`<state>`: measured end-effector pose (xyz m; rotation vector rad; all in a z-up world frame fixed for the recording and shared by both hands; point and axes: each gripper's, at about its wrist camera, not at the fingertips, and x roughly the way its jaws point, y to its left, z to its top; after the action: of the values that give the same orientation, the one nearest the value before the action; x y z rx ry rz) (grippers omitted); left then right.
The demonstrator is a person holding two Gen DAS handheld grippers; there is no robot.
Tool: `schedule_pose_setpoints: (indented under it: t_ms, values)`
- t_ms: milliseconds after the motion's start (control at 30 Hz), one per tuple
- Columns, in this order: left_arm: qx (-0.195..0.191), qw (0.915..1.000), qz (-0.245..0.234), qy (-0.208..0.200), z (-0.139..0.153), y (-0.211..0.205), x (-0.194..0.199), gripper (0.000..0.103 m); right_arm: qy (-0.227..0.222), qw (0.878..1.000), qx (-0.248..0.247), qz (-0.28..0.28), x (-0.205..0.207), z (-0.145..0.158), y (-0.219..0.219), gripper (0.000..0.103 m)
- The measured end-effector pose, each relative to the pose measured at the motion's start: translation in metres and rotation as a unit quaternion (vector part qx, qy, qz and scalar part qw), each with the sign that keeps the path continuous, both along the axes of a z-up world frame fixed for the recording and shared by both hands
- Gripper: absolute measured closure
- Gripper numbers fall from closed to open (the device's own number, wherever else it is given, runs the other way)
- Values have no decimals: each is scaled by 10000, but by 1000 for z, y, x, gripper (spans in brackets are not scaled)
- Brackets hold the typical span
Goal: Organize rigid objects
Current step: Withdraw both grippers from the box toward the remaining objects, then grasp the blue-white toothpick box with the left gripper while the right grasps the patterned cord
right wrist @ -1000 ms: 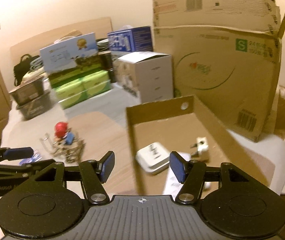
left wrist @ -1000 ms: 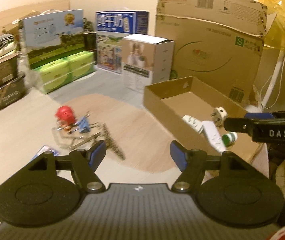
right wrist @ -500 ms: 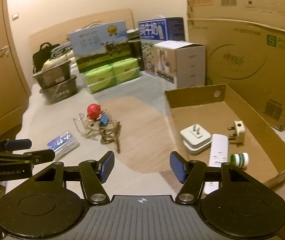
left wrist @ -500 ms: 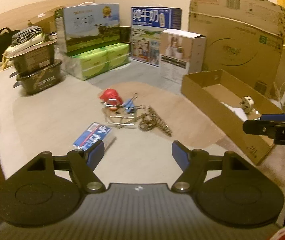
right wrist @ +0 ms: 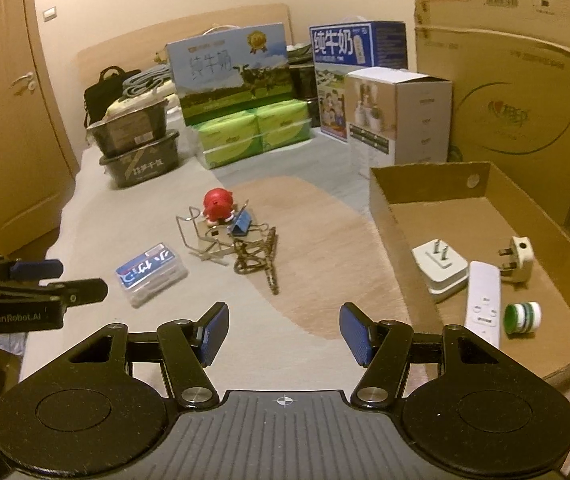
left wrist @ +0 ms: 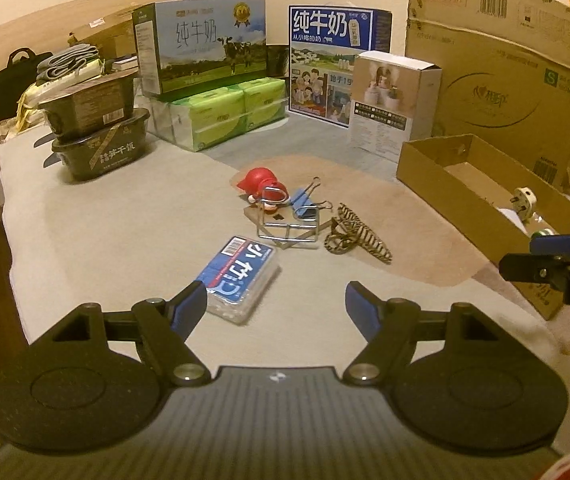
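Blue-padded, our left gripper (left wrist: 276, 302) has just been opening its jaws, nothing between them; our right gripper (right wrist: 284, 330) also stands apart and empty. Nearest to the left one lies the clear plastic case with a blue printed label (left wrist: 237, 278), flat on the pale bed cover (left wrist: 125, 240), just beyond the left pad. We judge it light, stiff and slick-walled; best taken across its narrow width, squarely, so it does not squirt out. Further off sits a tangle: bent chrome wire rack (left wrist: 287, 224), blue binder clip (left wrist: 304, 203), small red round figurine (left wrist: 259, 182), and a striped brown hair clip (left wrist: 359, 234) just beside. The rack looks springy and likely to snag its neighbours. To the right, the shallow open cardboard box (right wrist: 389, 216) already holds a white plug adapter (right wrist: 439, 270), white remote (right wrist: 483, 300), a second plug (right wrist: 519, 258) and a small green-and-white roll (right wrist: 523, 317).
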<state>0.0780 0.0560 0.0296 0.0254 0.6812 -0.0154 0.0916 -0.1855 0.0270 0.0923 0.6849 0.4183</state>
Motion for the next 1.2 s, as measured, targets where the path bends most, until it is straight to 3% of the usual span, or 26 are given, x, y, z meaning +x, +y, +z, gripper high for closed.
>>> schedule_pose_setpoints:
  t_ms: [567, 967, 1200]
  values:
    - [215, 9991, -265, 269, -34, 29, 43, 29, 210, 9996, -48, 188, 36, -33, 41, 41]
    - [427, 9945, -874, 378, -64, 39, 88, 30, 272, 9991, -163, 265, 84, -58, 62, 41]
    - [446, 9912, -1102, 577, -79, 46, 113, 40, 248, 9986, -220, 411, 109, -71, 76, 41]
